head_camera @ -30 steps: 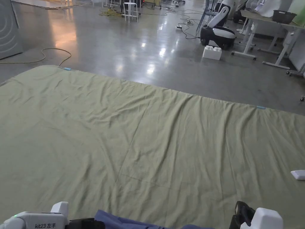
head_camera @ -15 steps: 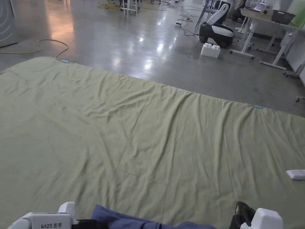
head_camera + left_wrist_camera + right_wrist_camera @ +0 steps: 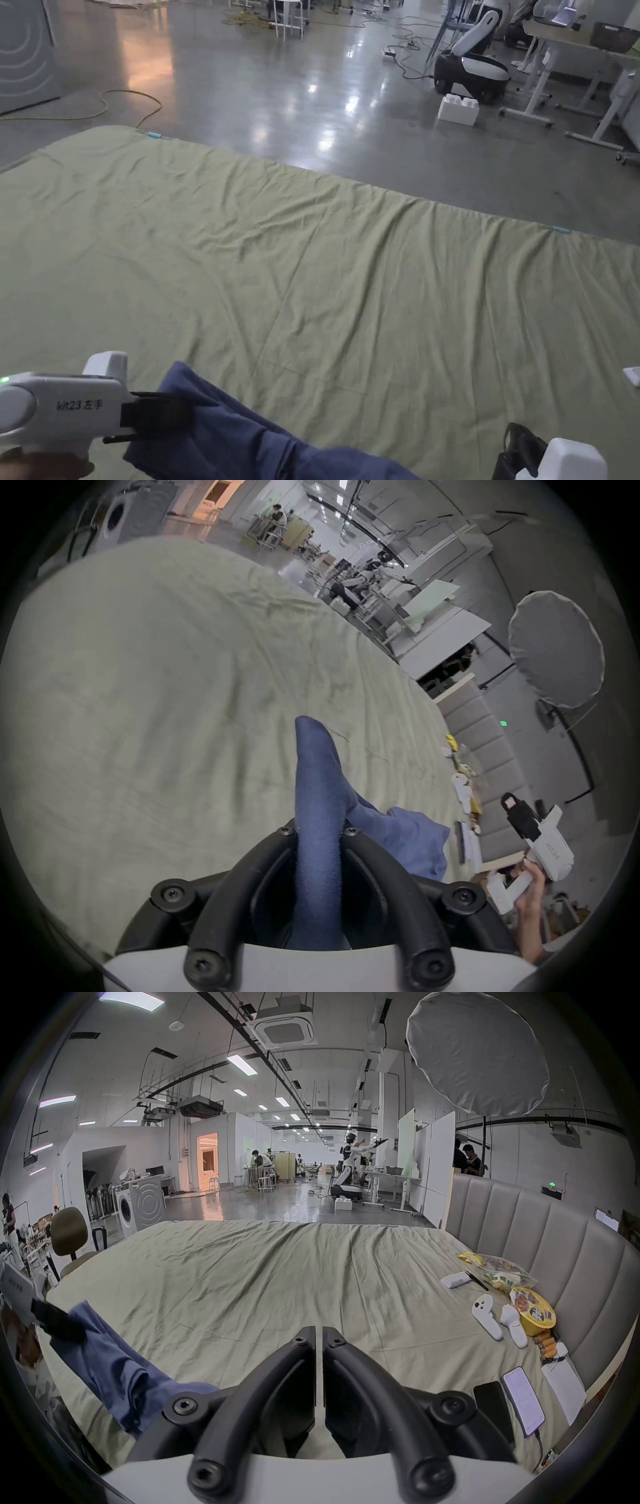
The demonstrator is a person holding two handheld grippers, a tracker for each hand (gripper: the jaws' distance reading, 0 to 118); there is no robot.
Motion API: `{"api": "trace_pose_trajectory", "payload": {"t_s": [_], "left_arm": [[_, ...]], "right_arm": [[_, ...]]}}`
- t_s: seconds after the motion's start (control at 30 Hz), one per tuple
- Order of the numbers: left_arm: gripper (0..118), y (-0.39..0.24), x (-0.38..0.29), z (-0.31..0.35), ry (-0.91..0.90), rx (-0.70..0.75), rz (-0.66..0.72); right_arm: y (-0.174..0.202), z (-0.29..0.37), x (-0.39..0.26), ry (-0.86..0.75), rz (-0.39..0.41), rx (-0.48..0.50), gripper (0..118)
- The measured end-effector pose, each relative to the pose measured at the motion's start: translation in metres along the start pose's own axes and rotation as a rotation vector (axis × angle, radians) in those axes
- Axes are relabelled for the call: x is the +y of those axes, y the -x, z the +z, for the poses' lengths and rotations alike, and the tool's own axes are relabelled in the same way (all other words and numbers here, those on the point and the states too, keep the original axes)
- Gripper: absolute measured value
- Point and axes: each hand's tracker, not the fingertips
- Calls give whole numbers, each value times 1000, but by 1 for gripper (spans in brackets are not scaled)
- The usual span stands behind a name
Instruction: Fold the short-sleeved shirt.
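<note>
Barely started imo. Left gripper [image 3: 164,409] is clamped on a bunched bit of the blue shirt [image 3: 250,440], lifting it off the near edge of the green sheet [image 3: 350,281]. Right gripper [image 3: 319,1333] is closed w/ nothing in it. No folds made yet, shirt needs spreading flat first.

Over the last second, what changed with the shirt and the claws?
The left claw has risen up the head view, bringing more of the blue shirt into sight; its jaws are clamped on a fold of it, seen in the left gripper view. The right claw stays low at the bottom right, shut and empty. The green sheet lies as before; the camera shifted slightly.
</note>
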Motion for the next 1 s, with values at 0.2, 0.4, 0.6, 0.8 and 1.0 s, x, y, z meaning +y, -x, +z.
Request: {"api": "trace_pose_trajectory", "payload": {"t_s": [0.2, 0.4, 0.6, 0.8, 1.0], "left_arm": [[15, -55, 11, 18, 6, 244, -127], [15, -125, -13, 7, 11, 297, -277], [15, -190, -40, -6, 36, 200, -342], [15, -234, -69, -41, 100, 114, -383], [15, -259, -107, -103, 208, 78, -401]], "right_arm": [[1, -5, -3, 1, -11, 20, 4], [-6, -5, -7, 6, -29, 15, 4], [-20, 0, -9, 7, -49, -6, 4], [-33, 4, -12, 5, -64, -22, 4], [-41, 10, -19, 10, -87, -36, 4]]}}
